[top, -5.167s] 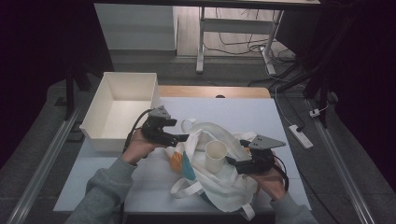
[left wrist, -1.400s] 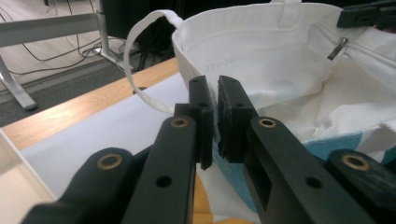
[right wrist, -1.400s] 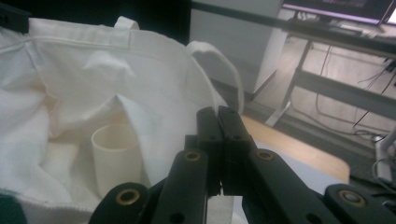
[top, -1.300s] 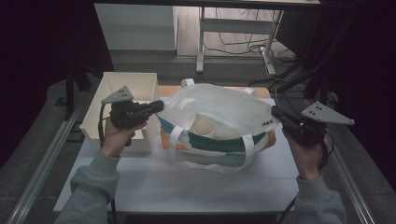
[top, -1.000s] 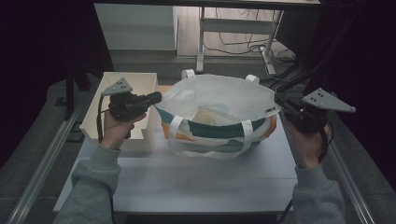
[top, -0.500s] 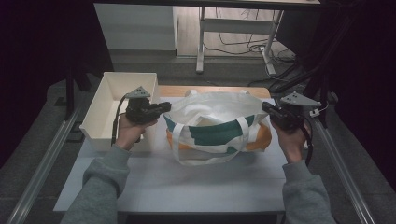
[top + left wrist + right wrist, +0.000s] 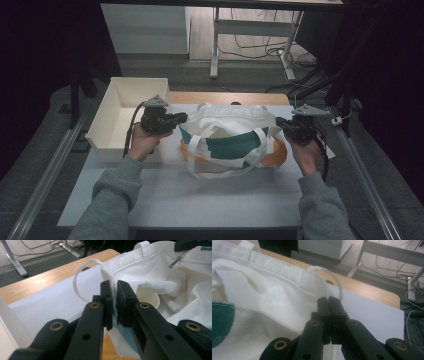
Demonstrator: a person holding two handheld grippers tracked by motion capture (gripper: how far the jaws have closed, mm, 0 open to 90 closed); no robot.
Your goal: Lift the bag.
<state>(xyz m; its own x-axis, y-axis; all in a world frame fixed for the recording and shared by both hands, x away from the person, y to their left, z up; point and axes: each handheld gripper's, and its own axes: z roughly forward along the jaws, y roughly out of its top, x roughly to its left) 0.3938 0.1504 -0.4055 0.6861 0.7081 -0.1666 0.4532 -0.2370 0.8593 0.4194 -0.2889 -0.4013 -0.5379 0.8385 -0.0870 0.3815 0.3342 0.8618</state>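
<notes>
White canvas tote bag (image 7: pixel 235 137), green and orange panels, mouth stretched wide, sagging on bench; paper cup (image 7: pixel 148 297) lying tipped inside.

Bin (image 7: pixel 114 118) left of bag (image 7: pixel 231 140); front free

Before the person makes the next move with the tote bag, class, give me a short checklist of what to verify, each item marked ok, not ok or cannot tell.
1. left gripper clamped on the tote bag rim: ok, fabric sits between the shut jaws.
2. right gripper clamped on the opposite rim: ok, jaws shut at the bag edge.
3. Bag resting on the table: ok in the high view, bottom spread on the surface.
4. paper cup inside the bag: ok, lying tilted.
5. Bag mouth open: ok, stretched between both grippers.
6. white bin clear of the bag: ok, beside it, apart.
</notes>
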